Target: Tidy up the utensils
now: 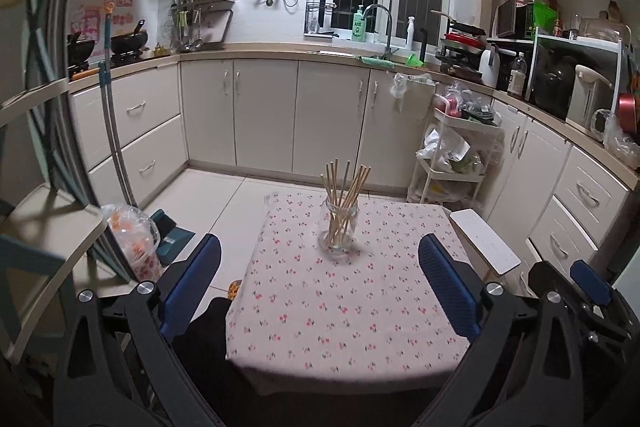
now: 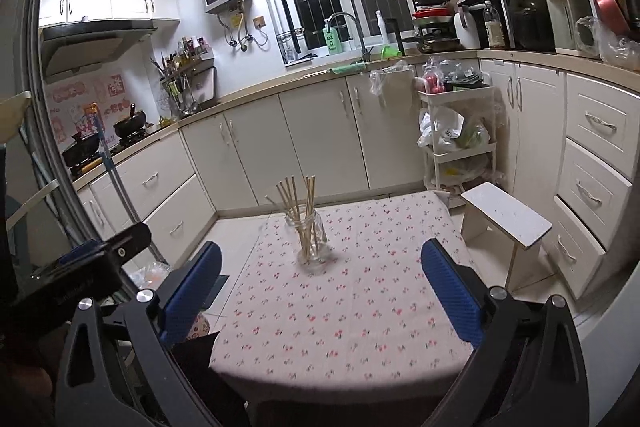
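A clear glass jar [image 1: 338, 229] stands on the far half of a small table with a floral cloth [image 1: 352, 307]. Several wooden chopsticks [image 1: 346, 187] stand in it, fanned out. It also shows in the right wrist view, jar [image 2: 312, 241] and chopsticks [image 2: 298, 201] on the cloth [image 2: 360, 307]. My left gripper [image 1: 320, 287] is open and empty, held back near the table's front edge. My right gripper [image 2: 320, 287] is open and empty too, beside the left one; part of it shows at the right of the left wrist view [image 1: 588, 291].
A white stool [image 2: 506, 213] stands right of the table. A white cart [image 2: 458, 135] with bags stands at the back right. Cabinets [image 1: 264, 115] line the back and both sides. A plastic bag [image 1: 136, 239] and a mop [image 1: 110, 131] are on the left.
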### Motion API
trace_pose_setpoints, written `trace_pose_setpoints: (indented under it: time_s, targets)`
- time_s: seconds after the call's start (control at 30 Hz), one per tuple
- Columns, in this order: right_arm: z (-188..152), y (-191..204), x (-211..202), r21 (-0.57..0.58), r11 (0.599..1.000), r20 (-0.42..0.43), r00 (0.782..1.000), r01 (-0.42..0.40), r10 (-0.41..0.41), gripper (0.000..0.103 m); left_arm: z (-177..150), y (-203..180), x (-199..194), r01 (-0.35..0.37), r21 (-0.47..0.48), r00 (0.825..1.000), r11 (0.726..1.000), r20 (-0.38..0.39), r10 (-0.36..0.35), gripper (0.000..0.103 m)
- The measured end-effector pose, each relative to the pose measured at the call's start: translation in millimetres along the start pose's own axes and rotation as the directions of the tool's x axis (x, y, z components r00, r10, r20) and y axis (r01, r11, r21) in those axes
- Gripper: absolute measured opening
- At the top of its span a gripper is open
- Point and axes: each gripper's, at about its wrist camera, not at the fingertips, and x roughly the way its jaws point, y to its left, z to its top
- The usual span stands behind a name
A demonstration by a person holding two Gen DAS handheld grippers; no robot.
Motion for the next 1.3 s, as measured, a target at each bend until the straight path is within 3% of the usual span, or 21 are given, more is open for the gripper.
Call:
trace_pose_setpoints:
  time_s: [0.2,0.47,0.63,1.3]
  targets:
    - [-17.5,6.8,-28.5,0.015,1.000,-0.030,1.000,-0.004,0.004,0.096,-17.7,7.8,-33.9,-0.015,-0.021,1.000,1.000,0.000,0.015,0.095]
    - [-26.0,20.3,-53.2,-0.023,1.000,-0.027,1.000,-0.007,0.007,0.096,-49.5,14.3,-56.8,-0.028,0.011,0.997,1.000,-0.078,0.029,0.095]
    - [-28.3,25.9,-61.7,-0.042,0.999,-0.013,1.000,-0.010,0.009,0.096,-51.3,32.1,-62.9,-0.036,-0.068,0.997,0.997,-0.074,0.031,0.095]
    - [-26.3,31.5,-86.5,-0.069,0.997,0.026,0.999,-0.033,0.035,0.096,-50.7,30.8,-85.8,-0.006,-0.056,1.000,0.998,-0.027,0.004,0.095]
